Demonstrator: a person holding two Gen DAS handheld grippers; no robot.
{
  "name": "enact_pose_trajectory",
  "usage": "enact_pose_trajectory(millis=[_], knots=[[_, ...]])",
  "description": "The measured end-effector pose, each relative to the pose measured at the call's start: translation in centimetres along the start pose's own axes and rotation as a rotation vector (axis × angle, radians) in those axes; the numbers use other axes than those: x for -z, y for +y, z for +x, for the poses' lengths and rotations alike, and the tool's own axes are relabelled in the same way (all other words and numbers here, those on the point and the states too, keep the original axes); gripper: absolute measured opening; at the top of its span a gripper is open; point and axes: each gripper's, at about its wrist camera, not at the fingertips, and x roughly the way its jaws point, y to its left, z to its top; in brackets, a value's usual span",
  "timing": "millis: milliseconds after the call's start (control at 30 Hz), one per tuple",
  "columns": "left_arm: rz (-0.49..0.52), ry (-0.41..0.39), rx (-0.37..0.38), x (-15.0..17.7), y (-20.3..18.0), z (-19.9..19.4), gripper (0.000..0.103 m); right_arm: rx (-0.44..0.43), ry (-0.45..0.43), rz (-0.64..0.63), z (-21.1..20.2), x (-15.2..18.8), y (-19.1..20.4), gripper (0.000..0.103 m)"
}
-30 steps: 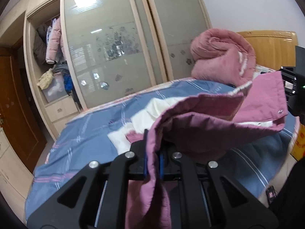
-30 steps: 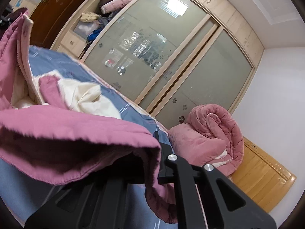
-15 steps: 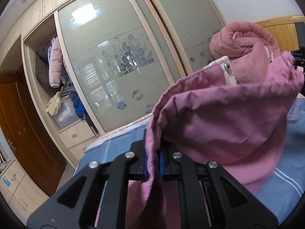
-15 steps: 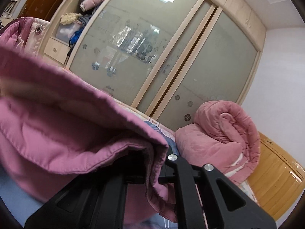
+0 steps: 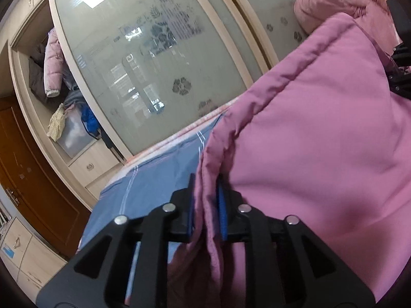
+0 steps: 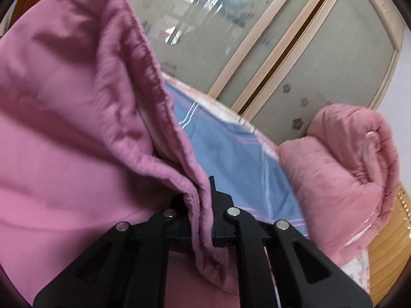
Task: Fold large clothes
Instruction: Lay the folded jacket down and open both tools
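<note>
Holding the padded pink quilted garment [image 5: 321, 133] above the blue striped bed sheet [image 5: 154, 177], I have the left tongs [image 5: 206, 210] and the right tongs [image 6: 203, 205] each clamped on its hem. Thick fabric could slip out, I think. The rolled pink quilt [image 6: 344, 169] occupies the bed's far end.
</note>
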Motion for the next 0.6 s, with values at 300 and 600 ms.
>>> enact_pose_trajectory(millis=[300, 600], knots=[[-0.104, -0.247, -0.267, -2.5, 3.9, -0.9, 0.101, 0.152, -0.095, 0.119, -0.6, -0.9, -2.2, 0.102], [-0.361, -0.412, -0.324, -4.9, 12.7, -17.1, 0.101, 0.188, -0.46, 0.597, -17.3, -2.0, -12.0, 0.102]])
